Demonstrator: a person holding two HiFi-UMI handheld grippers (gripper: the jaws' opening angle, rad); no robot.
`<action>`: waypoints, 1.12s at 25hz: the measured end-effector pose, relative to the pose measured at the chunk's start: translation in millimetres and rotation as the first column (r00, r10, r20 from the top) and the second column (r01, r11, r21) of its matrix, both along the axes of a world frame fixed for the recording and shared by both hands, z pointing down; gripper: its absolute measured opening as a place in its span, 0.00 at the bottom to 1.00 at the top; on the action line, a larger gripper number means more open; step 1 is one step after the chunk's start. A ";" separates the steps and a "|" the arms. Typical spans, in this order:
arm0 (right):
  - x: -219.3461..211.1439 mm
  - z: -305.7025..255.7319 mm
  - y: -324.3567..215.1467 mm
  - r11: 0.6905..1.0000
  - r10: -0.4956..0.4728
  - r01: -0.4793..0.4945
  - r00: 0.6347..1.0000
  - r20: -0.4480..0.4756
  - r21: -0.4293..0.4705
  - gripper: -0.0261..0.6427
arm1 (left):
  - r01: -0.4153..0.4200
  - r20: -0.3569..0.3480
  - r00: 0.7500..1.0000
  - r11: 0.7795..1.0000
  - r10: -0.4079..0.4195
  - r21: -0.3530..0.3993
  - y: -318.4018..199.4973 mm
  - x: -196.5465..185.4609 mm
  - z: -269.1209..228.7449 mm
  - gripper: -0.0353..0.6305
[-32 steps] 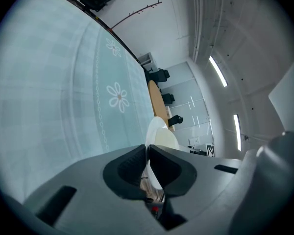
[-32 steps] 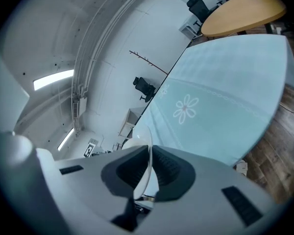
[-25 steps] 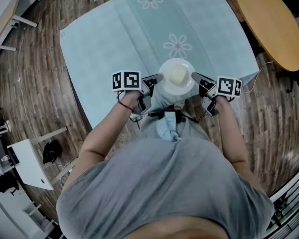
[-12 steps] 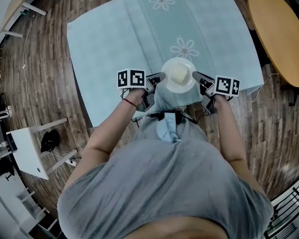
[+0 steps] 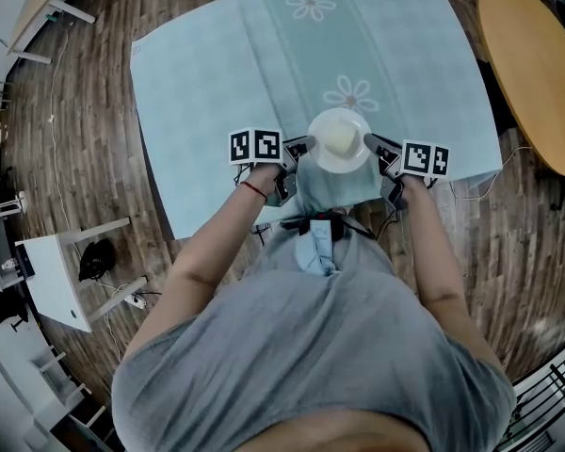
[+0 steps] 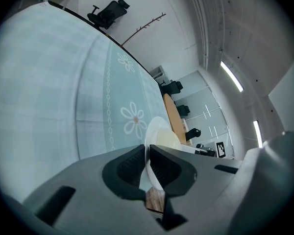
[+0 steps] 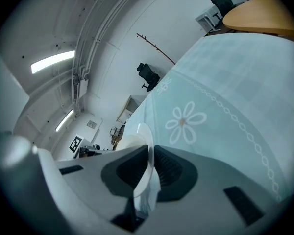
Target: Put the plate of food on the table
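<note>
**Round white plate (image 5: 319, 127) gripped on both sides**

The left gripper (image 5: 304, 144) clamps the rim at 9 o'clock, the right gripper (image 5: 369, 142) at 3 o'clock. The plate, bearing pale yellow food (image 5: 337, 140), is over the 6 o'clock edge of the pale blue flower-patterned table (image 5: 217, 83).

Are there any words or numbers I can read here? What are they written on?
No words or numbers can be read anywhere.
The left tool and right tool carry black-and-white square patterns, not letters.
The plate is plain; the tablecloth shows only flowers.
</note>
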State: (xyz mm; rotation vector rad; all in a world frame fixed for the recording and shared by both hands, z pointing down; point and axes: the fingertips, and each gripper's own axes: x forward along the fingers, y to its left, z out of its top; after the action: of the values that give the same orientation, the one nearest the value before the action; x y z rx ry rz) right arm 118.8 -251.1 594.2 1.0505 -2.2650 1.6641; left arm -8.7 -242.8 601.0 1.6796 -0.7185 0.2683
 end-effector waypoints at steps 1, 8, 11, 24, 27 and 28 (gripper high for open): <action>0.2 2.9 -3.4 1.000 -0.003 0.003 1.000 -0.004 0.001 0.10 | 0.002 0.005 1.000 1.000 -0.002 0.001 -3.3 0.2 2.7 0.10; 4.5 30.0 -23.5 1.000 -0.013 0.013 0.999 -0.047 -0.006 0.10 | 0.015 0.051 0.999 1.000 -0.015 0.005 -22.1 4.2 28.9 0.10; 4.4 42.0 -35.6 1.000 -0.027 0.025 0.997 -0.069 -0.017 0.10 | 0.026 0.072 0.997 1.000 -0.026 -0.001 -33.5 4.0 40.9 0.10; -0.3 77.6 -80.8 0.998 -0.045 0.040 0.992 -0.116 -0.047 0.10 | 0.053 0.118 0.992 0.999 -0.051 -0.013 -76.9 -1.1 72.5 0.10; -0.3 84.0 -89.5 0.998 -0.043 0.037 0.991 -0.126 -0.049 0.10 | 0.052 0.129 0.990 0.999 -0.050 -0.015 -85.6 -1.5 79.6 0.10; -0.5 86.1 -92.8 0.998 -0.042 0.036 0.991 -0.130 -0.050 0.10 | 0.052 0.133 0.990 0.999 -0.050 -0.015 -89.0 -1.8 82.0 0.10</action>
State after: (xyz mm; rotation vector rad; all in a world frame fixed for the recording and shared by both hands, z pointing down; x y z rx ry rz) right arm 118.3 -343.8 680.3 1.0644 -2.1395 1.5772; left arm -10.4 -331.8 683.0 1.6347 -0.8545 0.3518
